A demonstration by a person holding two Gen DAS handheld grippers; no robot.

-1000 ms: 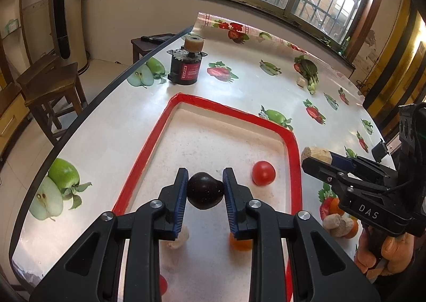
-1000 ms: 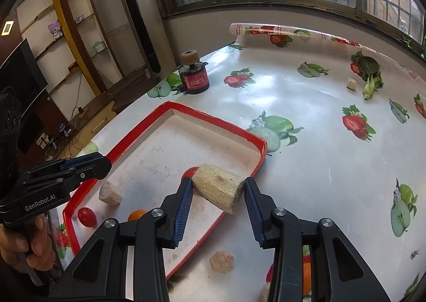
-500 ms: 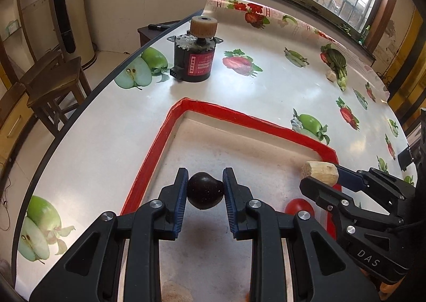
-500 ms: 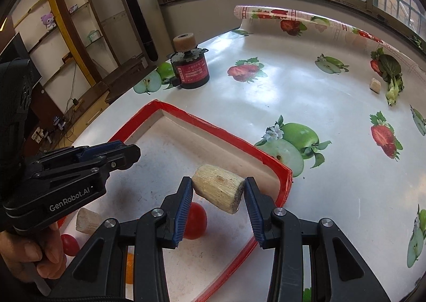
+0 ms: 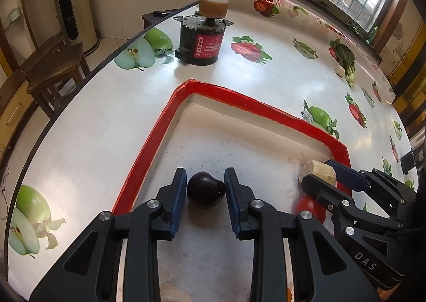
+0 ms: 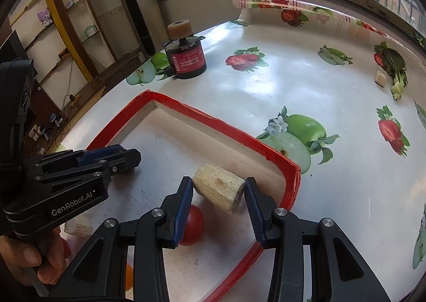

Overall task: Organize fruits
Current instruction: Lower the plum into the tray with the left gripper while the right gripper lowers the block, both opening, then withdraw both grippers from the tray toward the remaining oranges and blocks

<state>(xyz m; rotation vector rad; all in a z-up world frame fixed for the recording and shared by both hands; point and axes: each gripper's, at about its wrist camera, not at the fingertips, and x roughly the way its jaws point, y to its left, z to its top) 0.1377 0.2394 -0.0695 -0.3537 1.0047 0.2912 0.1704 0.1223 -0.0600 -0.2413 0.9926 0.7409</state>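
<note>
In the lower centre of the left wrist view, the left gripper (image 5: 205,190) has its blue-padded fingers (image 5: 179,195) on either side of a dark plum (image 5: 205,193). The fingers are spreading, a sliver of gap shows at each pad, and the plum seems to sit on the tray floor, so this reads as a release inside the red-rimmed tray (image 5: 149,147) where the fruit is being gathered. In the lower centre of the right wrist view, the right gripper (image 6: 218,195) brackets a pale corn cob piece (image 6: 218,191) lying tilted; its fingers are also easing apart, the left pad touching and the right just clear, likely setting it down near the tray's right rim. A red tomato (image 6: 192,224) already lies just under the left pad. Farther up on the fruit-print tabletop (image 6: 306,88), a black canister (image 6: 187,58) stands well apart from the sorting.
</note>
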